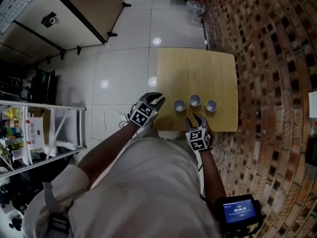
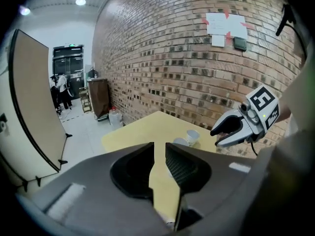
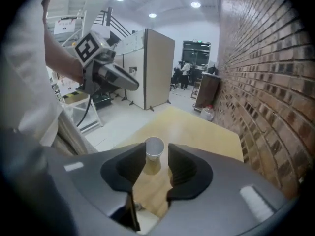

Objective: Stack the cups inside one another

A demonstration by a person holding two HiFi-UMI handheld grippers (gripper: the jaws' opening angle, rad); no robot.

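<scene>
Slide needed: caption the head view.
Three white cups lined up on a wooden table; left tool and right tool hover nearby, empty.

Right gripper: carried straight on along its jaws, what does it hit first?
Most likely the white paper cup, standing on the light wooden table just beyond the open jaws of the right gripper. It seems the middle cup of three, though depth is hard to judge.

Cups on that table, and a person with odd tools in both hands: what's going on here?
A person holds a gripper in each hand at a wooden table. Three white cups stand apart in a row, none stacked yet. The right gripper points toward the cups, the left gripper hangs by the table's edge; both have jaws apart and hold nothing.
</scene>
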